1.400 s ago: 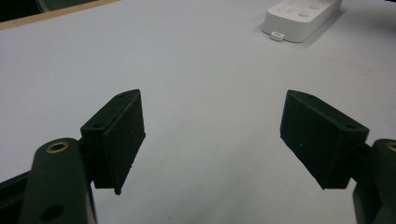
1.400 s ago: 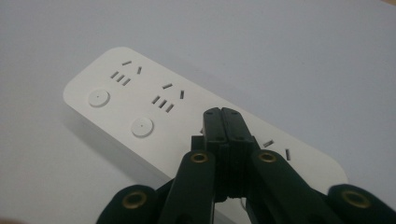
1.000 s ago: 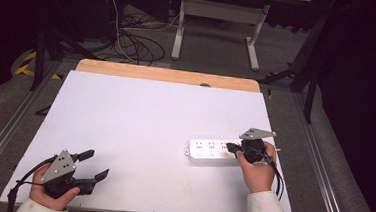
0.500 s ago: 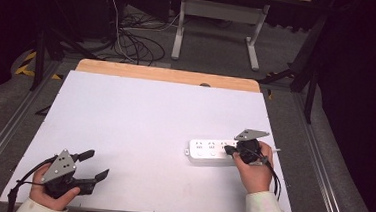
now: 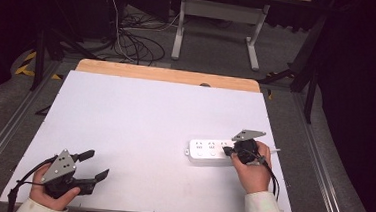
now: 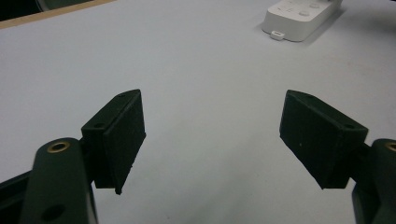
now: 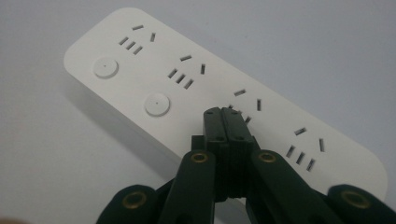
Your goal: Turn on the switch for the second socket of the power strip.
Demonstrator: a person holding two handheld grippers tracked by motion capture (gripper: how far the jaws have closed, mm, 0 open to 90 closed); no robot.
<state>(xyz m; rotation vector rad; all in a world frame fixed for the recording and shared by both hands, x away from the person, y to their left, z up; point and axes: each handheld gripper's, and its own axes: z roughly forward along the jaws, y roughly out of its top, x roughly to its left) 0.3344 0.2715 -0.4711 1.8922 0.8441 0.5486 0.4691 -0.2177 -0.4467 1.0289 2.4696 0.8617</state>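
Near the table's front edge, at the left: left gripper (image 5: 94, 164), held in a hand (image 5: 52, 192), jaws spread wide, nothing between them. From its own camera, pads (image 6: 123, 135) far apart over bare white table (image 6: 196, 70), and far off at top right one end of the white power strip (image 6: 299, 18), with a small port on its end face that the high view is too coarse to resolve. Farther in, right of centre: right gripper (image 5: 227, 151), jaws pressed together, tips over the power strip (image 5: 208, 151). From its own camera, closed tips (image 7: 226, 116) over the strip's (image 7: 187, 88) top face, beside the third set of socket slots; round buttons (image 7: 157, 104) and slot groups plain here. Contact with the face not clear. From above only: wooden strip (image 5: 168, 75) along the far edge.
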